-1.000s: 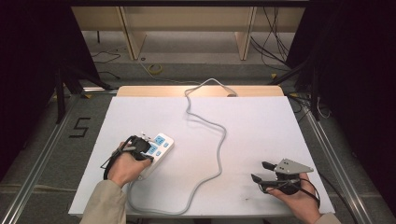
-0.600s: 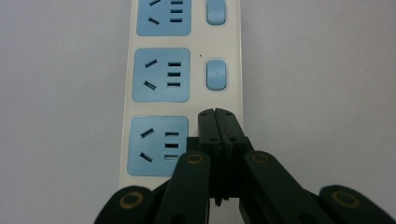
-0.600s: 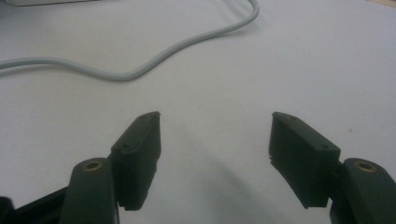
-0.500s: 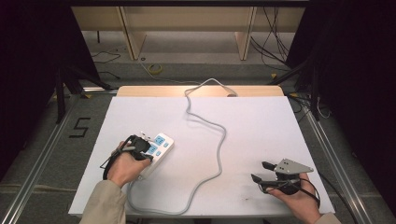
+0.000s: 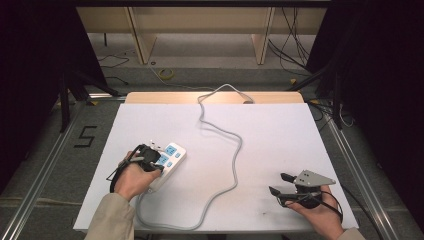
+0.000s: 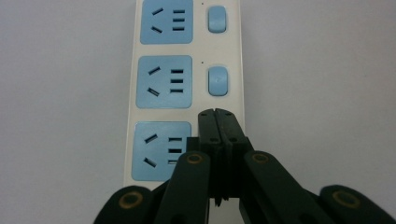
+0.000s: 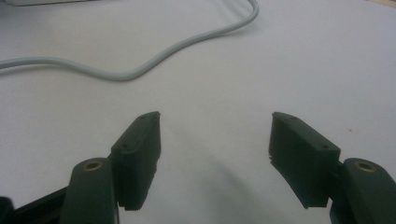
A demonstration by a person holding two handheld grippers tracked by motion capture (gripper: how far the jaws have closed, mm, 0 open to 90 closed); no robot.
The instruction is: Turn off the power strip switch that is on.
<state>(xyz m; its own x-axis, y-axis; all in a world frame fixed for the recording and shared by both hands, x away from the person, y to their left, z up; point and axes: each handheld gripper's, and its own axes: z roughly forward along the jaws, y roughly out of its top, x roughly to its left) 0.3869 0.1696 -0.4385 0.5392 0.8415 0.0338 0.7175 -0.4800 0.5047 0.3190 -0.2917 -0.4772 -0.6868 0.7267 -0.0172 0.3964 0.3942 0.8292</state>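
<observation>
Left gripper view is showing my left gripper (image 6: 217, 113) pressing, jaws closed together, on the power strip (image 6: 184, 88) near the worktop's (image 5: 280, 135) left edge; my right gripper (image 7: 215, 158) is hovering wide open and empty by the front right corner, beside the cord (image 7: 140, 70).

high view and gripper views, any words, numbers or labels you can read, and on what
"5": a dark figure marked on the grey floor left of the table, seen in the high view.
Power strip: no brand or words readable; its blue sockets and blue switches carry no text that I can make out.
Left gripper and right gripper: no lettering on the jaws.
</observation>
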